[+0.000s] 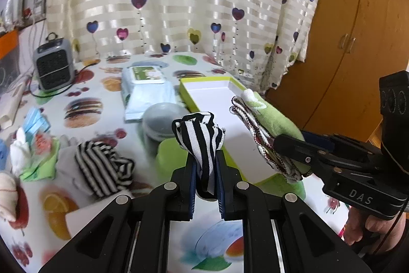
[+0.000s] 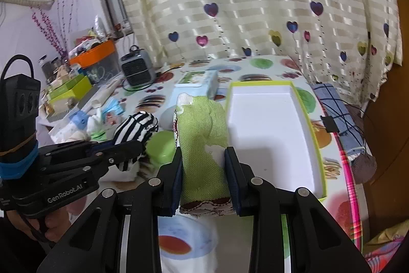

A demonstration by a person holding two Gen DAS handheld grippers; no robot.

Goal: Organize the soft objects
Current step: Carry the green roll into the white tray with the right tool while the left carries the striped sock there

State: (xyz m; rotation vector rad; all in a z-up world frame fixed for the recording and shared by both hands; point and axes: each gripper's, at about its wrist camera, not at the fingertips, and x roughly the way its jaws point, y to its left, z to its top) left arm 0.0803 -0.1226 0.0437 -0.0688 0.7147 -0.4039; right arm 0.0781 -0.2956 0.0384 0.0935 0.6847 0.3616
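green cloth [image 2: 204, 145] points away, lengthwise.

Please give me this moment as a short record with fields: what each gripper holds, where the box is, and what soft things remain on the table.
left gripper: shut on black-and-white striped cloth, held above the table
right gripper: shut on folded green cloth with red-trimmed edge
container: green-rimmed white cardboard box, open, nothing visible inside
left on fruit-print tablecloth: another striped garment
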